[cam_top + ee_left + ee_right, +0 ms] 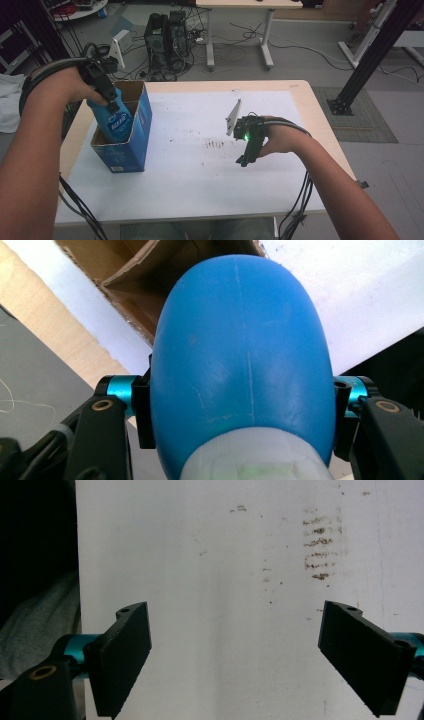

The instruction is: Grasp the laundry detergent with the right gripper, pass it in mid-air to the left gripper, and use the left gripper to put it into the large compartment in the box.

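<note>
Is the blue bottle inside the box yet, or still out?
Partly in. The blue bottle has its bottom below the box rim, top sticking out, clamped by the left hand-held gripper.

Box [131, 131] wall hides the blue bottle's [114, 125] base.

The blue bottle [240, 345] looks like smooth, slightly scuffed plastic with a soft sheen. The box [131, 134] around it is matt cardboard, printed blue outside, raw brown inside. Beside the box, the bench [190, 145] carries white, stained matt paper over pale wood.
</note>
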### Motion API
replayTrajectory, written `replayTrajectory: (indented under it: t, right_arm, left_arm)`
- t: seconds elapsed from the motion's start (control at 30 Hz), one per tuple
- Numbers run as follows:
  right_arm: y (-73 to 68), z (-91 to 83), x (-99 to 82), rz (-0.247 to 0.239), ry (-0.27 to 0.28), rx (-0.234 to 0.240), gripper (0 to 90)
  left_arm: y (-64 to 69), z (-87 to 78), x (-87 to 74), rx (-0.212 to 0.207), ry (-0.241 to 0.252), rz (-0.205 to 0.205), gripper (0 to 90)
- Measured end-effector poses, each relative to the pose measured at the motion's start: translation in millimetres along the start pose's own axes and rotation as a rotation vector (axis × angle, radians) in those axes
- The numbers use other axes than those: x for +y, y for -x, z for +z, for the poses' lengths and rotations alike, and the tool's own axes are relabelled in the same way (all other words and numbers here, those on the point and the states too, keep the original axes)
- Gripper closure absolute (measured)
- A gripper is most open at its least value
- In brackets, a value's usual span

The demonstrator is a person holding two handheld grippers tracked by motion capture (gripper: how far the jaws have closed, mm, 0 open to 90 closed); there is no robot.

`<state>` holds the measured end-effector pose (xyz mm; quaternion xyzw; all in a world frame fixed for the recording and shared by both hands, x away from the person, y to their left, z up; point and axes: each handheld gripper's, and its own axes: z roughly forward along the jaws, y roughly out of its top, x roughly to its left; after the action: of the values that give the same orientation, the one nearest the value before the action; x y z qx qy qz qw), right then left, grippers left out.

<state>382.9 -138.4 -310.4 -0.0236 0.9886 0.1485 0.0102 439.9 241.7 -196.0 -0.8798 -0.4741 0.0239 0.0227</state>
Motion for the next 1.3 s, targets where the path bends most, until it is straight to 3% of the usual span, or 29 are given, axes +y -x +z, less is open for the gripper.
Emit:
replayTrajectory:
  t: [0.07, 0.13, 0.27, 0.3, 0.43, 0.47, 0.53, 0.57, 0.87, 0.97, 1.0, 1.03, 1.2, 1.23, 1.3]
  right_arm:
    - [-0.8, -0.4, -0.2, 0.015, 0.005, 0.009, 12.9]
    - [-0.4, -0.5, -0.5, -0.001, 0.003, 0.003, 12.9]
    - [-2.7, -0.5, 0.0, 0.015, -0.002, 0.016, 12.9]
    - [-1.5, -0.8, -0.5, -0.005, -0.011, 0.013, 12.9]
    - [-3.6, -1.2, -0.7, 0.019, -0.003, 0.013, 12.9]
    - [-3.7, -1.1, -0.8, 0.020, -0.003, 0.013, 12.9]
    - [-3.9, -1.0, -1.8, 0.016, 0.002, 0.013, 12.9]
    - [-3.2, -0.7, -2.3, 0.007, 0.000, 0.015, 12.9]
    - [-6.1, 0.4, -4.1, 0.045, 0.007, 0.016, 12.9]
    - [-5.8, 0.6, -4.3, 0.044, 0.008, 0.014, 12.9]
    - [-5.7, 0.7, -4.3, 0.043, 0.007, 0.015, 12.9]
    - [-5.6, 0.8, -4.3, 0.042, 0.006, 0.015, 12.9]
    - [-5.0, 2.2, -3.9, 0.039, 0.000, 0.019, 12.9]
    - [-4.8, 2.3, -3.8, 0.037, -0.002, 0.020, 12.9]
    - [-5.0, 3.4, -3.4, 0.043, 0.003, 0.019, 12.9]
  left_arm:
    - [-2.1, 6.4, 0.8, 0.003, -0.026, 0.016, 38.5]
    - [-2.7, 13.4, 1.4, -0.004, -0.021, 0.008, 38.5]
    - [-3.6, 25.9, 2.7, -0.031, -0.016, -0.002, 38.5]
    - [-4.0, 27.9, 3.1, -0.025, -0.016, 0.007, 38.5]
    - [-4.8, 37.1, 5.7, -0.022, -0.046, 0.045, 38.5]
    - [-3.8, 41.1, 5.9, -0.030, -0.031, 0.022, 38.5]
    - [-6.5, 45.0, 7.2, -0.043, -0.051, 0.047, 38.5]
    - [-5.7, 49.4, 7.6, -0.046, -0.040, 0.031, 38.5]
    - [-6.4, 70.1, 11.5, -0.030, -0.055, 0.086, 38.5]
    - [-5.9, 74.4, 11.5, -0.027, -0.058, 0.095, 38.5]
    - [-4.5, 76.9, 11.0, -0.026, -0.037, 0.077, 38.5]
    - [-6.3, 76.5, 11.4, -0.029, -0.059, 0.104, 38.5]
    - [-5.2, 82.9, 10.2, -0.023, -0.044, 0.097, 38.5]
    - [-6.0, 83.7, 10.5, -0.030, -0.056, 0.119, 38.5]
    - [-6.2, 85.4, 10.5, -0.019, -0.058, 0.115, 38.5]
